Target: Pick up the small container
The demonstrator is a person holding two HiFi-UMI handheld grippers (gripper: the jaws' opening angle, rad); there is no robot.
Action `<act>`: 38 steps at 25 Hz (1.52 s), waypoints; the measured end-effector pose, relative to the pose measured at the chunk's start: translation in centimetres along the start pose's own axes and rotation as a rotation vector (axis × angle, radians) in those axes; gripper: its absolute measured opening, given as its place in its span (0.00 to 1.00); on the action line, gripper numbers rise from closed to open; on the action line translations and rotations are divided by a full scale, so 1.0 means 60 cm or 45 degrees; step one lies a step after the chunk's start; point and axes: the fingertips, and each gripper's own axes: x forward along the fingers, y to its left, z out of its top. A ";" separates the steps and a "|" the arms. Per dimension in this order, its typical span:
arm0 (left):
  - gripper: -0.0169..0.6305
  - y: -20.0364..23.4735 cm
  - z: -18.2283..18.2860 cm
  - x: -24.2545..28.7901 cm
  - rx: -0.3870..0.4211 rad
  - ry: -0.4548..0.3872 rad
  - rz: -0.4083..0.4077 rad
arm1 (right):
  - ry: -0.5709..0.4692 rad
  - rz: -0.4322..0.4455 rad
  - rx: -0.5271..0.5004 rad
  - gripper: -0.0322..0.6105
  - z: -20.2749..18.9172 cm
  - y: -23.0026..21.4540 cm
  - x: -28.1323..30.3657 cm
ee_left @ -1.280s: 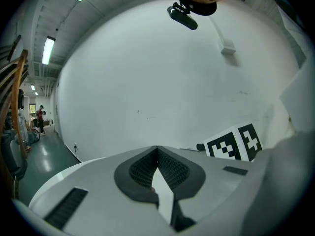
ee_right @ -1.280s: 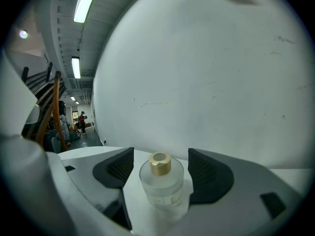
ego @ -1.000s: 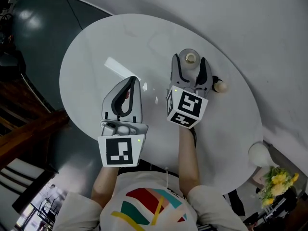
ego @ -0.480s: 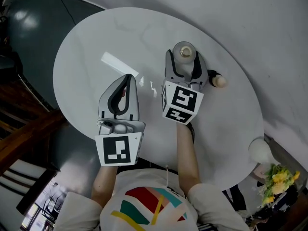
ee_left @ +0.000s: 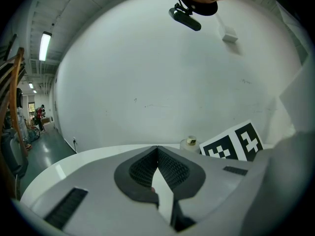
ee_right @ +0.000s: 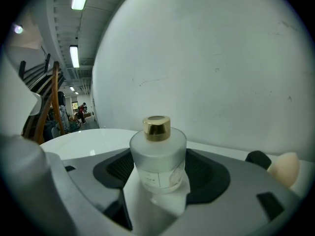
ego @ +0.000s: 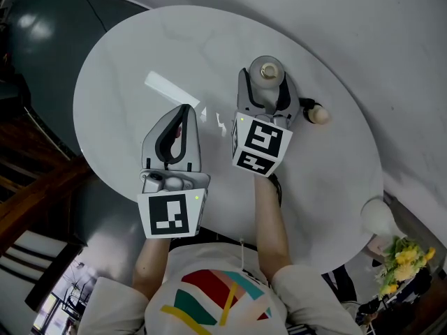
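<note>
Right, the container is bracketed by the right gripper, and that is as far as the job is judged to be. The jaws are seen spread, one pad on each side of the glass and very near it; no squeeze can be made out. The container is shown standing upright on the white table, base down, at the far side of the top, so nothing is lifted yet. What is left, by this reading: the jaws are to be closed on the body, then the container is to be raised clear.

And the container itself: a short round bottle of frosted glass, a pale label low on the front, a small gold cap on a narrow neck. The print on the label is too small to be read.

Over on the other side, the left gripper is held off to the left with its jaws pressed together and nothing between them.
</note>
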 end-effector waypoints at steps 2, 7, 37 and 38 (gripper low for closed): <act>0.05 0.002 -0.002 0.000 -0.001 0.001 0.003 | 0.000 -0.003 -0.004 0.57 0.001 0.000 0.000; 0.05 0.006 -0.003 0.000 -0.008 -0.003 0.009 | -0.005 -0.013 -0.015 0.57 0.000 0.000 0.001; 0.05 0.012 0.076 -0.084 -0.008 -0.165 0.043 | -0.127 0.110 -0.057 0.56 0.107 0.033 -0.109; 0.05 0.009 0.083 -0.093 -0.008 -0.179 0.043 | -0.148 0.116 -0.056 0.56 0.122 0.035 -0.125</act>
